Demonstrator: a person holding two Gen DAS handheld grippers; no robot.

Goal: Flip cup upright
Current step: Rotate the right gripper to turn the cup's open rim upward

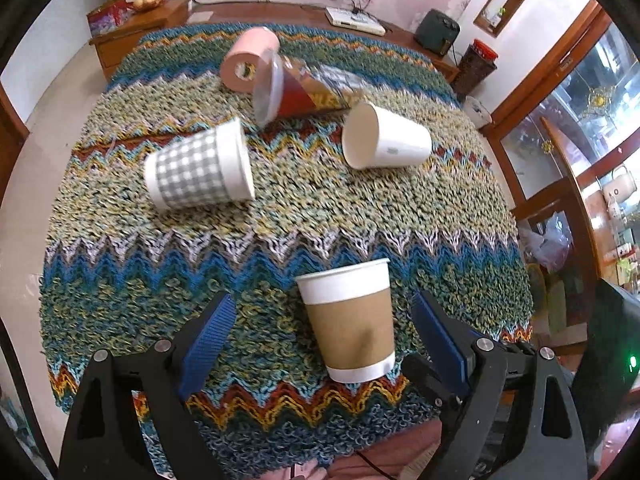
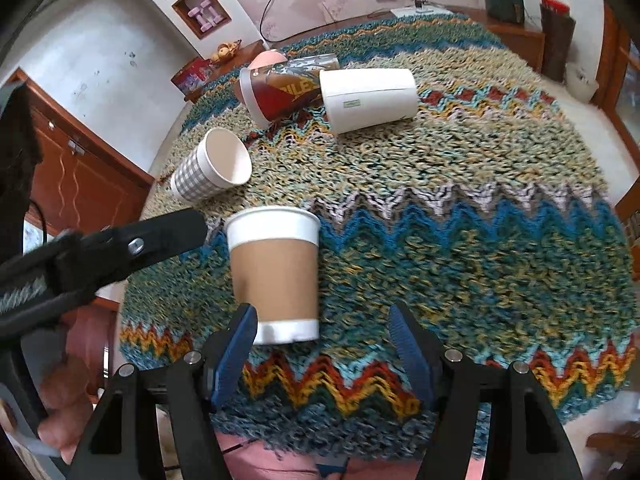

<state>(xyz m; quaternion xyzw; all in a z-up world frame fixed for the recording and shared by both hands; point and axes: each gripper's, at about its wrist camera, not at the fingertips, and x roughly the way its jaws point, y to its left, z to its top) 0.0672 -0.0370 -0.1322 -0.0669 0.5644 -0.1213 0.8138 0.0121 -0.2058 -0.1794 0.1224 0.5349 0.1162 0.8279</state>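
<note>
A paper cup with a brown sleeve [image 1: 350, 320] stands upright on the knitted zigzag cloth [image 1: 280, 220], between the blue pads of my open left gripper [image 1: 322, 312], touching neither. In the right wrist view the same cup [image 2: 274, 272] stands just ahead of my open, empty right gripper [image 2: 320, 320], close to its left pad; the left gripper's finger [image 2: 160, 236] shows beside it. A grey checked cup [image 1: 198, 168] and a plain white cup [image 1: 384, 138] lie on their sides farther back.
A pink tissue roll [image 1: 250, 60] and a clear-lidded printed cup [image 1: 308, 88] lie on their sides at the back of the cloth. Wooden cabinets [image 2: 76, 172] and a glass cabinet [image 1: 580, 128] surround the table. The cloth's near edge [image 2: 320, 440] is close below my grippers.
</note>
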